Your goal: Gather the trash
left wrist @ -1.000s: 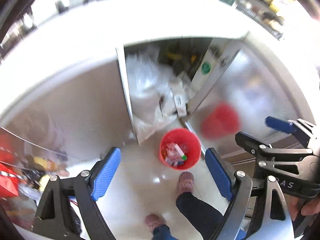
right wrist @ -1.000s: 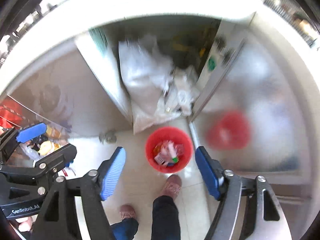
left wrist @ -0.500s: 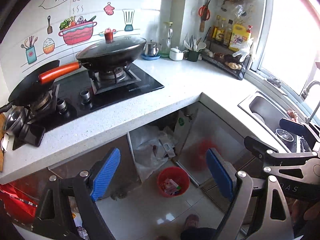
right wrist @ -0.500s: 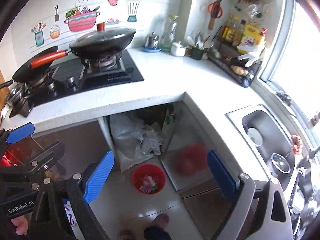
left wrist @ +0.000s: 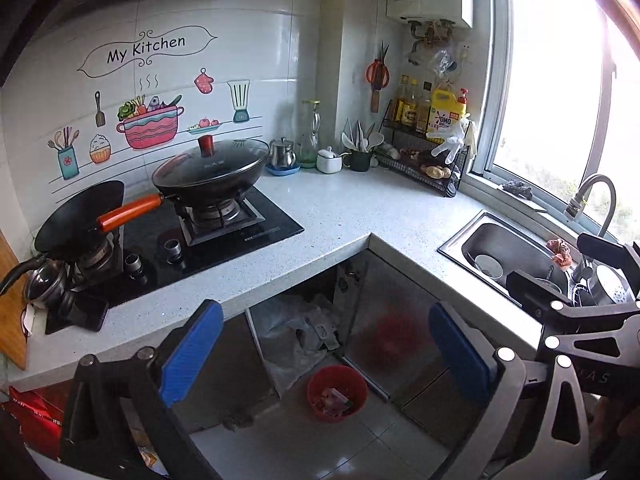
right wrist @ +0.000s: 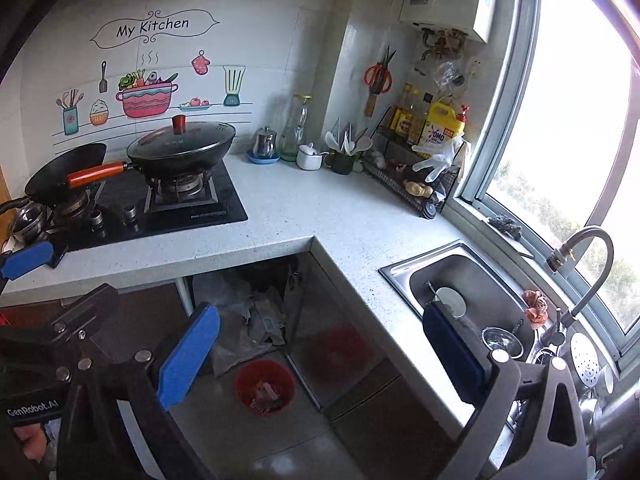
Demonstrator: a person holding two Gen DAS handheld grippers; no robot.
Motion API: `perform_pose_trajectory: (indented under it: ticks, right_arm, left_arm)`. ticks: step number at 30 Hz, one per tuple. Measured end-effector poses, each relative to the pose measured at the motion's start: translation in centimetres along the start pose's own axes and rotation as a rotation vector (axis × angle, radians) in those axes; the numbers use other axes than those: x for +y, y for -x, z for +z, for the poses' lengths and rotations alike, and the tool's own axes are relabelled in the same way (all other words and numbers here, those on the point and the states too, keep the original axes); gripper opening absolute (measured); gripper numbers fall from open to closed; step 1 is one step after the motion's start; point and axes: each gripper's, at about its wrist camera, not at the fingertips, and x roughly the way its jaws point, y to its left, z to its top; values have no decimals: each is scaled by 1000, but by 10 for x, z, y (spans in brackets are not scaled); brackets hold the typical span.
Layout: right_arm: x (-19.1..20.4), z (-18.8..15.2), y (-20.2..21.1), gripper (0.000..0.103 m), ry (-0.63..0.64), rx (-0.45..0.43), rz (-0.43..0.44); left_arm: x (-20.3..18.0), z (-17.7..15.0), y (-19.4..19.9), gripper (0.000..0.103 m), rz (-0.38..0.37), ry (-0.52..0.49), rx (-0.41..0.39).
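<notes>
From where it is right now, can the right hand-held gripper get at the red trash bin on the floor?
Probably yes. The right hand-held gripper is open and empty, and the red trash bin stands in the open on the floor tiles with nothing between them, though the gripper would have to come well down from counter height.

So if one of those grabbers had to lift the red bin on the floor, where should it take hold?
Probably the rim of the red bin, coming straight down from above: it stands upright and open-topped on the floor, with trash inside. One finger would go inside the wall, one outside. Both grippers, left and right, are open and empty.
</notes>
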Motion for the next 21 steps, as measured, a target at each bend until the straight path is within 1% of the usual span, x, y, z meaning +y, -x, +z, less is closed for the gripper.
perform_pose_trajectory:
  ticks: [3, 5, 10, 13, 21]
  right_arm:
    - [-6, -2, 6, 102, -6, -11, 1]
    - [-7, -4, 6, 102, -15, -13, 7]
    - [-9, -8, 6, 102, -34, 20, 11]
    - [-9, -10, 9, 102, -36, 25, 6]
    - [-5, -13, 11, 102, -35, 52, -15]
  left_arm:
    - [-7, 1, 5, 102, 8, -6, -7]
    - [-9, -1, 4, 102, 11, -13, 4]
    - [-13, -2, 2, 102, 20, -14, 28]
    - [-12, -3, 2, 102, 27, -12, 28]
    - [-7, -5, -2, 102, 17, -26, 49]
